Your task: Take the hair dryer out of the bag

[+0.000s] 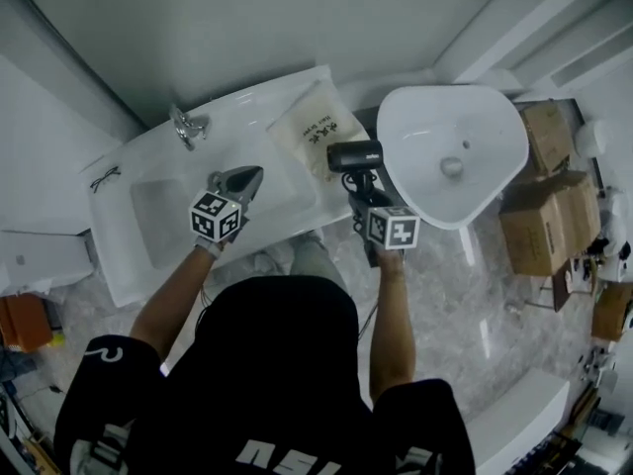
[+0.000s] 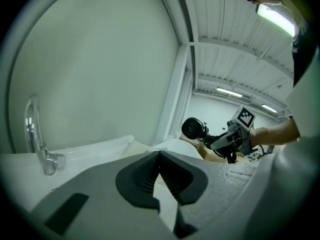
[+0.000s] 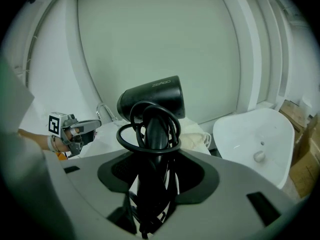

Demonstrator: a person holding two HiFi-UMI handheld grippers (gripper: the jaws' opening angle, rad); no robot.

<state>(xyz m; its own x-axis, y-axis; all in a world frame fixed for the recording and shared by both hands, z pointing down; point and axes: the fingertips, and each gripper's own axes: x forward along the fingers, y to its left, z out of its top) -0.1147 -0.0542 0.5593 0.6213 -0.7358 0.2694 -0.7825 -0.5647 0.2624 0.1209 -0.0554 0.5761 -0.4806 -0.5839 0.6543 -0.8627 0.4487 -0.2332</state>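
We hold the hair dryer [image 3: 152,100] clear of the bag [image 1: 312,127]. Its handle runs along the right gripper [image 3: 152,170], pinched in the jaws, with the glossy black barrel crosswise above and the cord looped round. The limp cream cloth bag lies flat on the white table [image 1: 252,97] beyond. The left gripper [image 2: 160,156] has its jaws pressed together, empty.

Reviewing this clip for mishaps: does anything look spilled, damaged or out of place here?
Nothing stands out. The hair dryer is clamped by its handle in the right gripper, its cord looped loosely round the handle. The cream bag lies flat on the counter. The left gripper is shut and empty.
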